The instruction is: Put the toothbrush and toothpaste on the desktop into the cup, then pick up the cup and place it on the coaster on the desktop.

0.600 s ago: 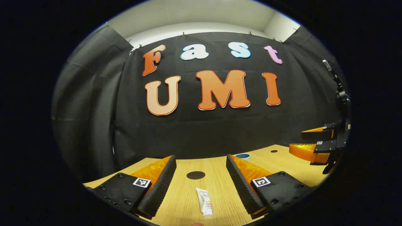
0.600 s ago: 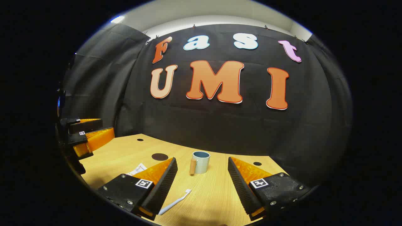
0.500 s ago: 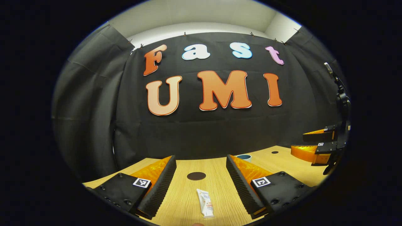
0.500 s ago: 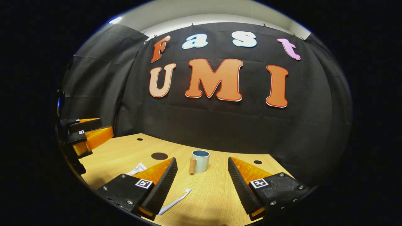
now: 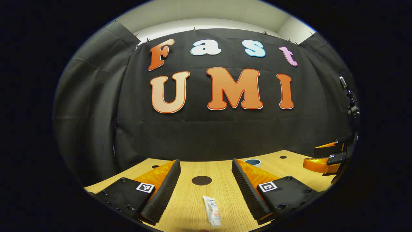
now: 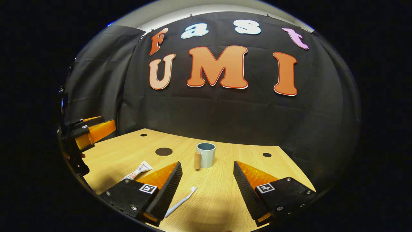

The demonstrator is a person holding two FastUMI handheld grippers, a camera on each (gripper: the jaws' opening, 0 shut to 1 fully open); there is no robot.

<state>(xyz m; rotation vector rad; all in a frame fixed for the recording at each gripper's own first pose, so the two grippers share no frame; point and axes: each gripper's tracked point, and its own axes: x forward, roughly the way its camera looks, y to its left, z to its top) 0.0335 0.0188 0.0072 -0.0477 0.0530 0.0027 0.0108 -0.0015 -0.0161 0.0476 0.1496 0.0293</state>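
Between the spread fingers of the left gripper (image 5: 204, 175), lying lengthwise on the desktop (image 5: 190, 206): the toothpaste (image 5: 212, 215), untouched, with the dark round coaster (image 5: 201, 180) just beyond it. Between the equally wide-set fingers of the right gripper (image 6: 207, 175), resting flat: the toothbrush (image 6: 180, 202), head pointing ahead toward the cup (image 6: 205, 155), standing upright with its handle turned to the gripper's left. Neither tool gripping anything; both hovering above the wood. Judged stage: the opening approach, nothing yet in the cup. Next move likely calling for lowering over one item, straddling it across its narrow width, closing, then carrying it forward to the open rim and tipping it in upright
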